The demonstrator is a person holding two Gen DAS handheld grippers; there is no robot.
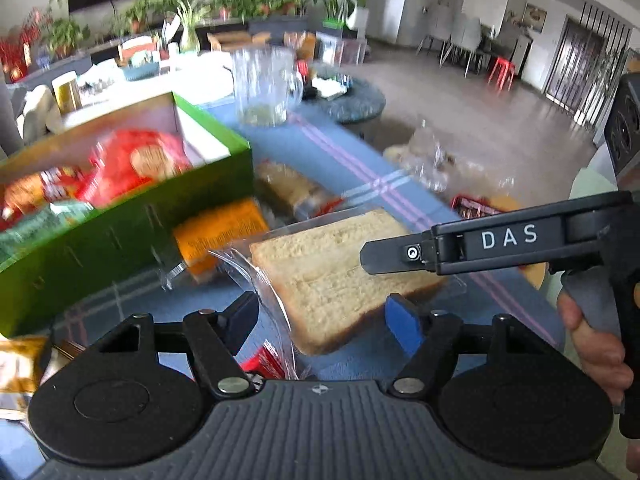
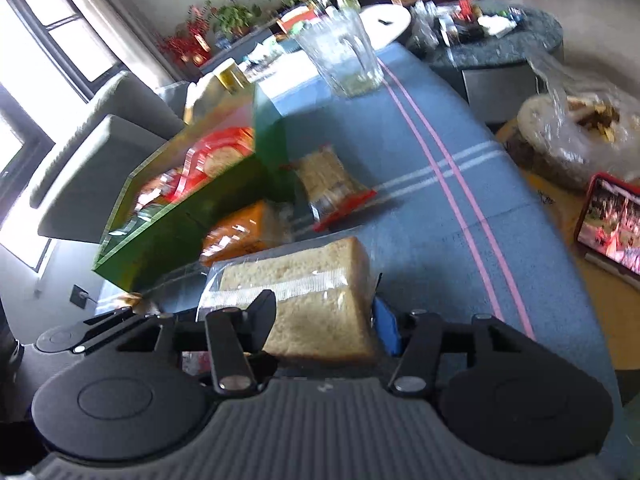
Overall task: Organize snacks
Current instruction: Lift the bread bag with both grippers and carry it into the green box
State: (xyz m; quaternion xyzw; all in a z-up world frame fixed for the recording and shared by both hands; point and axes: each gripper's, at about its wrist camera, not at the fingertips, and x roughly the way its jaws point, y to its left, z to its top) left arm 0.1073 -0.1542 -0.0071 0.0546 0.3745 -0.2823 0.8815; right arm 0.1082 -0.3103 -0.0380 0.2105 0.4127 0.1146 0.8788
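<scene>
A wrapped bread slice [image 1: 336, 276] hangs above the blue tablecloth [image 1: 320, 148]. My right gripper [image 2: 326, 320] is shut on it [image 2: 316, 292]; its finger crosses the left wrist view [image 1: 394, 254]. My left gripper [image 1: 322, 318] is open, with the slice's near edge and clear wrapper between its fingers. A green box [image 1: 132, 216] at the left holds red snack packs [image 1: 136, 160]; it also shows in the right wrist view [image 2: 188, 216]. An orange pack [image 1: 220, 236] and a cracker pack [image 1: 292, 192] lie beside the box.
A clear glass pitcher [image 1: 266, 84] stands at the far end of the table. A bagged loaf [image 2: 580, 136] and a phone [image 2: 612, 224] lie at the right. A yellow snack bag [image 1: 20, 372] lies at the near left. A round dark table [image 2: 504, 40] stands beyond.
</scene>
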